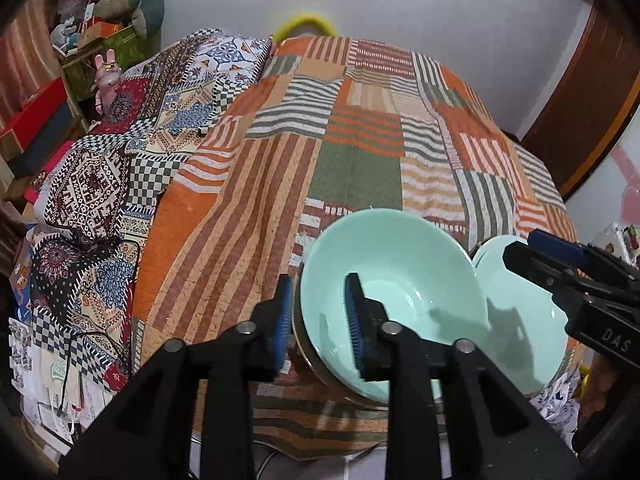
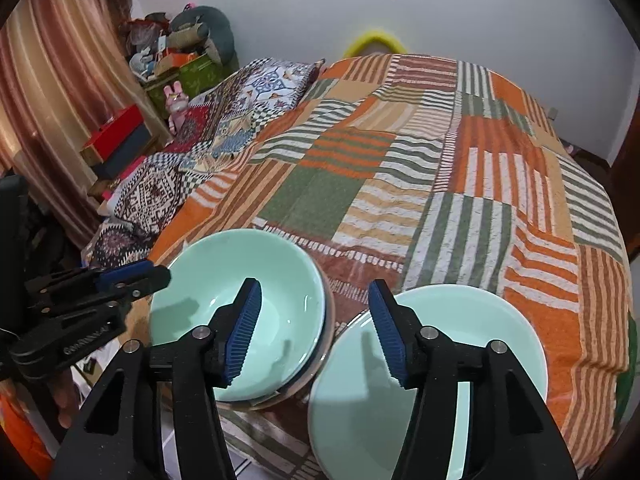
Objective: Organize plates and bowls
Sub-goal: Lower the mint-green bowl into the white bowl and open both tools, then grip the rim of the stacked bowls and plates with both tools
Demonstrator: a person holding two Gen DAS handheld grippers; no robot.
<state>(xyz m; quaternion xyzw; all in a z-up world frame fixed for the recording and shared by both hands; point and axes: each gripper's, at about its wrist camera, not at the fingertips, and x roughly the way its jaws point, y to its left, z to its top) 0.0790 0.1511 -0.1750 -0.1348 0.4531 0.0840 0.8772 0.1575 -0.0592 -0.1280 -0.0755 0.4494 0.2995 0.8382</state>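
Ahead of both tools spreads the orange, green and white striped patchwork bedspread [image 2: 460, 184]. Before our left gripper [image 1: 320, 320], whose jaws straddle its near rim without clamping, sits the mint-green glazed ceramic bowl [image 1: 400, 264], seemingly nested on darker dishes. Under our right gripper [image 2: 316, 328], spread wide and empty, lies the mint-green round ceramic plate [image 2: 480, 320]. We judge stacking partly done.

Mint-green bowl [image 2: 240, 312] upright, nested on a stack of darker-rimmed dishes [image 2: 320, 364], second mint-green bowl [image 2: 472, 344] just beside it, near bed's edge
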